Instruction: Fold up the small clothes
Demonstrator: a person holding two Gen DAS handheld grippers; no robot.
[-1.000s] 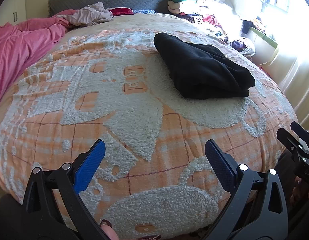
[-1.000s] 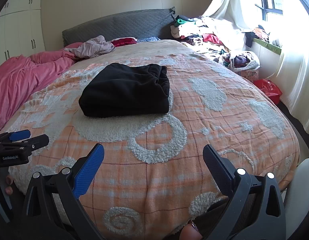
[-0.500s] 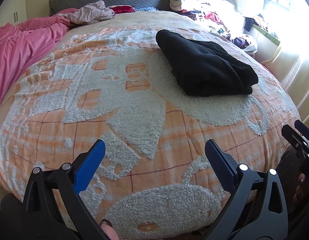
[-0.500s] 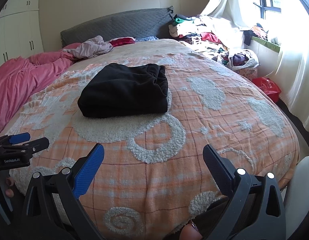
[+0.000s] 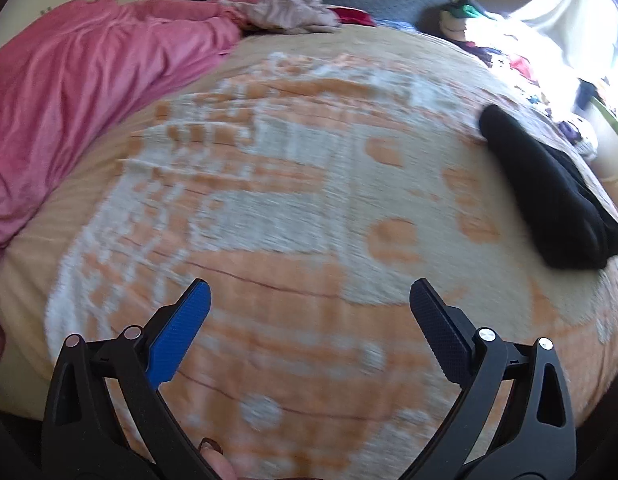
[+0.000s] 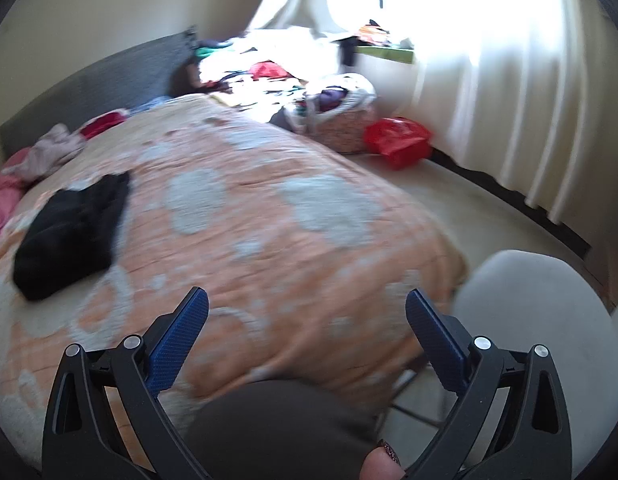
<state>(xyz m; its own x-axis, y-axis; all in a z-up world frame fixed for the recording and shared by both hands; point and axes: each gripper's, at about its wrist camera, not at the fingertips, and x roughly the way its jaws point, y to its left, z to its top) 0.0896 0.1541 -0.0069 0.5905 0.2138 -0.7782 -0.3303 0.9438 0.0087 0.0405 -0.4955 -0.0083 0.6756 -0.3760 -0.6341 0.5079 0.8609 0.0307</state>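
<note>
A folded black garment (image 5: 549, 196) lies on the orange and white blanket (image 5: 293, 208), at the right edge of the left wrist view and at the left (image 6: 69, 228) in the right wrist view. My left gripper (image 5: 309, 300) hangs open over the near end of the bed, well short of the garment, with nothing between its fingers. My right gripper (image 6: 307, 302) is open too, pointing over the bed's right corner, empty. Both views are blurred by motion.
A pink duvet (image 5: 77, 120) is heaped on the bed's left side. Loose clothes (image 5: 293, 12) lie by the grey headboard. Right of the bed are a clothes pile (image 6: 269, 68), a basket (image 6: 341, 120), a red bag (image 6: 399, 140), curtains and a pale chair (image 6: 529, 340).
Both grippers have swung apart: the left view has turned left toward the pink duvet, the right view right toward the window and floor. The black garment has stayed put. Both stay open.
</note>
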